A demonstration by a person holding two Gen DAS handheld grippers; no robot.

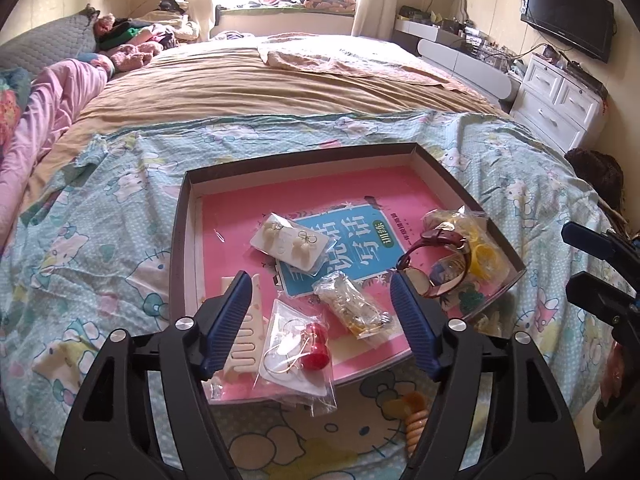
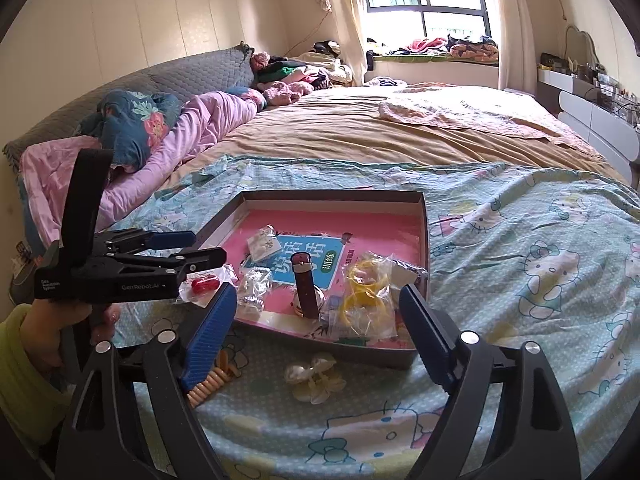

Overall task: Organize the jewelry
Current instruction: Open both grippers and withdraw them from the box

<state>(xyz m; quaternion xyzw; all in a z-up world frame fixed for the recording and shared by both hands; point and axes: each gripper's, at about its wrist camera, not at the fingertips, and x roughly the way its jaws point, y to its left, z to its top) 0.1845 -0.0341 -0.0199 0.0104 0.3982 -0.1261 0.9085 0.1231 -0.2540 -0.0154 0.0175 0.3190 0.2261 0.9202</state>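
A shallow dark box (image 1: 180,216) (image 2: 425,232) with a pink book lining lies on the bed. In it lie a card of bow earrings (image 1: 289,242), a bagged hoop earring set with a red piece (image 1: 298,350), a bagged chain (image 1: 352,308), a dark red watch (image 1: 436,264) (image 2: 306,288) and a bag of yellow bands (image 2: 366,296). My left gripper (image 1: 322,320) is open above the bagged items, holding nothing. My right gripper (image 2: 316,332) is open above the box's near edge. A pearl flower clip (image 2: 316,378) and an orange spiral tie (image 2: 210,382) (image 1: 416,420) lie outside the box.
The box sits on a Hello Kitty sheet (image 1: 100,240) over a tan bed (image 1: 280,80). Pillows and clothes pile up at the left (image 2: 180,128). White drawers (image 1: 560,96) and a wall television (image 1: 568,12) stand at the right. A cream comb (image 1: 248,344) lies in the box.
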